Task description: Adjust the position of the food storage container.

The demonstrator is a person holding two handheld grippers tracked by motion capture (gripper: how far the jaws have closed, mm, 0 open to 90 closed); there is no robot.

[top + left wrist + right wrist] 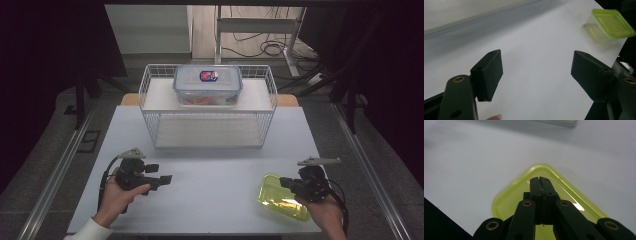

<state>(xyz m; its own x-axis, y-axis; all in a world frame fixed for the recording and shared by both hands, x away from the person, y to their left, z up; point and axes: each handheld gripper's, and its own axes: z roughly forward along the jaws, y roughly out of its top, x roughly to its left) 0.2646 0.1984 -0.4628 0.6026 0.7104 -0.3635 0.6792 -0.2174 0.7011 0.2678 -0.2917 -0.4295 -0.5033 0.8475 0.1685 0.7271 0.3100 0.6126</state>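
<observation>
Two claws | left claw [162,179] apart | right claw [286,183] together over green-lidded box [280,197] | white table [210,170] | dark room

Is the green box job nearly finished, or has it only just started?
It looks like the start. Done: one clear lidded container sits on the top shelf of the white wire rack. In hand: the right gripper, jaws closed together, is over the green-lidded container, which sits on the table; whether it touches the lid is unclear. The left gripper is open and holds nothing. Left: probably moving the green one.
</observation>
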